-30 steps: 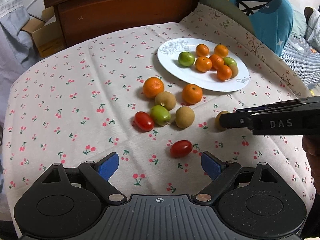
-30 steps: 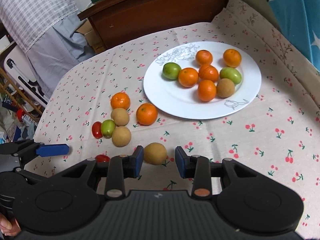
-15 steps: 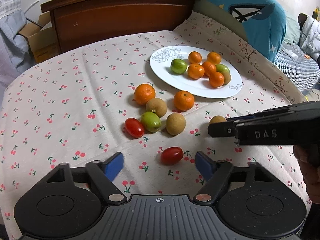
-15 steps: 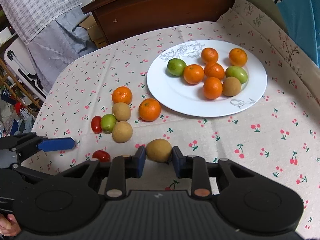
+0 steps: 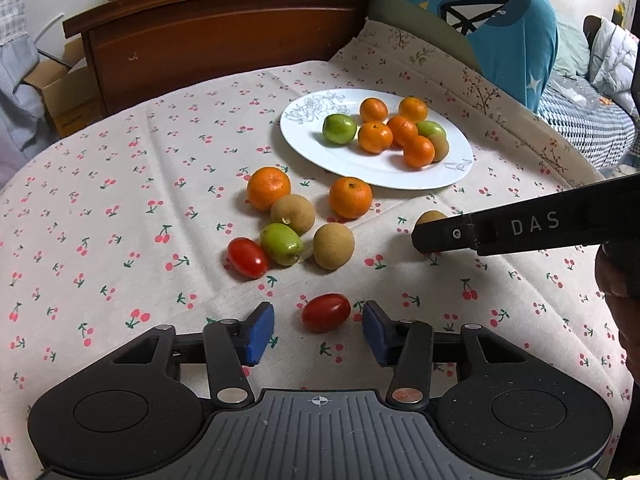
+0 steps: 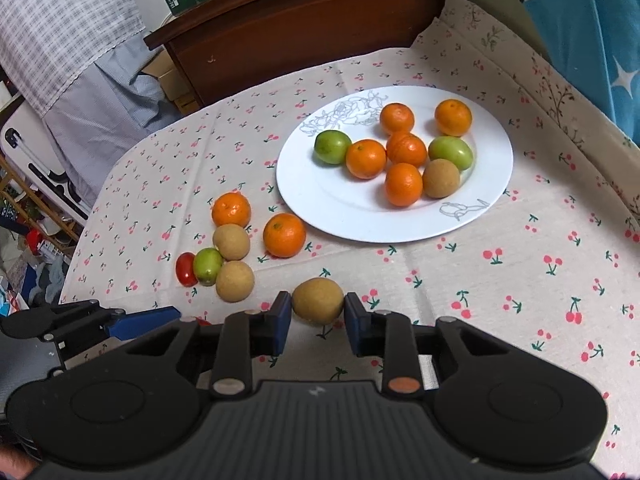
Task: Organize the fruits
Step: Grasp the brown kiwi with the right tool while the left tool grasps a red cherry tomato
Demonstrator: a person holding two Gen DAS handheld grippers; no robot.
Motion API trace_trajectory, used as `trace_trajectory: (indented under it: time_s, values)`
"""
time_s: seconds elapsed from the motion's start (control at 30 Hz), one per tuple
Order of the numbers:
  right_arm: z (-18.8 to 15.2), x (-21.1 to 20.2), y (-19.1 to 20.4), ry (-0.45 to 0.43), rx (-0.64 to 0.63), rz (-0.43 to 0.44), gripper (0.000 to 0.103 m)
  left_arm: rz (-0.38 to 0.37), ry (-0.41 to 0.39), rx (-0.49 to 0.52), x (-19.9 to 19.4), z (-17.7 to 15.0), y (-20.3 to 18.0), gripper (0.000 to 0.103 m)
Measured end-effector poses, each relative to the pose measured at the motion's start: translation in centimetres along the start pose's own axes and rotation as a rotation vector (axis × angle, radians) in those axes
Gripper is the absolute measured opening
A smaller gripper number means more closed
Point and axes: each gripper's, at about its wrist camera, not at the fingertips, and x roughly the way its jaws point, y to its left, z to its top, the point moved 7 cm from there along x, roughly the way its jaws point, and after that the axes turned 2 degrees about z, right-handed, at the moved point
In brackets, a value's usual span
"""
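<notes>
Judging by how things lie, roughly half of the sorting is done. Nearest, the small oval red tomato point(image 5: 326, 312) is bracketed by the blue-padded fingers point(image 5: 259, 332) of the left gripper point(image 5: 319, 330); the jaws are closing, but a gap is visible on both sides, so nothing is grasped there yet. Just to the right, the round brown kiwi-like fruit point(image 6: 318, 301) is clenched between the fingers point(image 6: 283, 322) of the right gripper point(image 6: 316, 322), with both pads pressed to its sides; whether it has left the cloth cannot be told.

A little farther, to the left, a loose cluster is left on the cloth: a second red tomato point(image 5: 247, 257), a green plum-like fruit point(image 5: 281, 243), two more brown fruits point(image 5: 333, 245) and two orange mandarins point(image 5: 268, 187). These six, plus the two at the grippers, are judged still to be moved.

Farther on, to the right, the round white plate with a grey line drawing point(image 5: 320, 152) already carries eight pieces: five small mandarins, two green fruits and one brown fruit, gathered toward its right half, with bare room kept on its left.

Everything is borne by a desk spread with a cream cloth printed with red cherries point(image 5: 120, 200); the cloth is lightly creased. Beyond its far edge a dark brown wooden board point(image 5: 224, 32) is seen, with cardboard boxes to the left, a teal cushion point(image 5: 500, 20) to the far right, and checked grey fabric point(image 6: 68, 28) at the far left.
</notes>
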Motion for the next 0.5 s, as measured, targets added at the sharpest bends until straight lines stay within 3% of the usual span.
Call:
trace_trajectory:
  time_s: [0.07,0.13,0.5]
  values:
    - [-0.02,0.03,0.04,0.001,-0.003,-0.002,0.029,0.001,-0.008,0.008,-0.05,0.06,-0.11,0.028]
    - [0.02,-0.02,0.03,-0.001,-0.001,-0.001,0.029,-0.011,-0.01,0.003,-0.06,0.14,-0.17,0.024]
    - [0.12,-0.14,-0.04,-0.007,0.005,0.008,0.029,-0.013,-0.032,-0.013,-0.3,0.35,-0.12,0.023]
